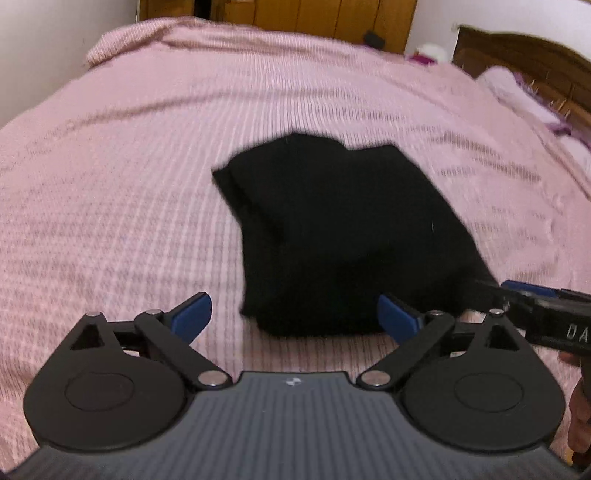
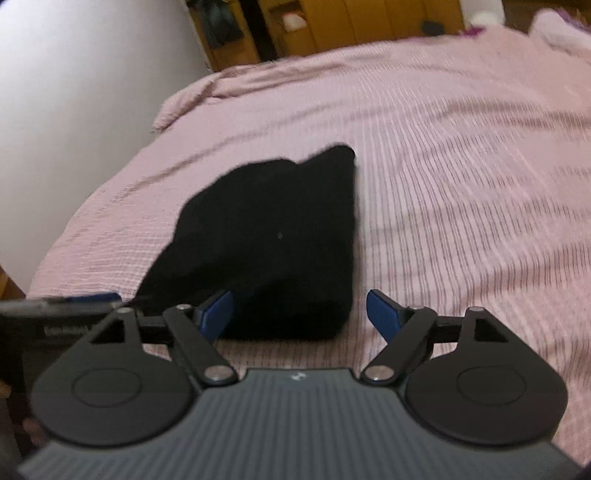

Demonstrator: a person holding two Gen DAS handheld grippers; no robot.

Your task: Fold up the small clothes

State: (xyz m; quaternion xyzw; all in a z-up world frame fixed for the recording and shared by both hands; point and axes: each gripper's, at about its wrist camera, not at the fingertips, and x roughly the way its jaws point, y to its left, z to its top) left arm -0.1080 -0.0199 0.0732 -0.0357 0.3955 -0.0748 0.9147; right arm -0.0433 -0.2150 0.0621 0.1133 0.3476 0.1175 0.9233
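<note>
A: Left gripper first. Jaws spread wide, nothing clamped. Blue pads well apart, one over bare bedspread, the other just at the near edge of the black garment. No pressing on cloth visible.

B: Same on the right gripper. Jaws parted, holding nothing. Left blue pad overlapping the garment's near edge in the picture, right one over the bedspread; touching or only hovering, cannot tell. Some motion blur there.

A: Also seen from the left wrist: the right gripper's fingertip at the far right, blue with a black body, close beside the garment's right corner. A bit of a hand at the right border.

B: And from the right wrist, the left gripper poking in at the left edge, low, just by the garment's left corner.

A: Garment itself: black, folded into a compact thick bundle, lying flat on the pink ribbed bedspread, just ahead of both grippers, between them.

B: Near edge straight, far edge uneven with a raised corner. Further out: dark wooden headboard to the right, yellow-brown wooden furniture beyond the bed, white wall on the left.
</note>
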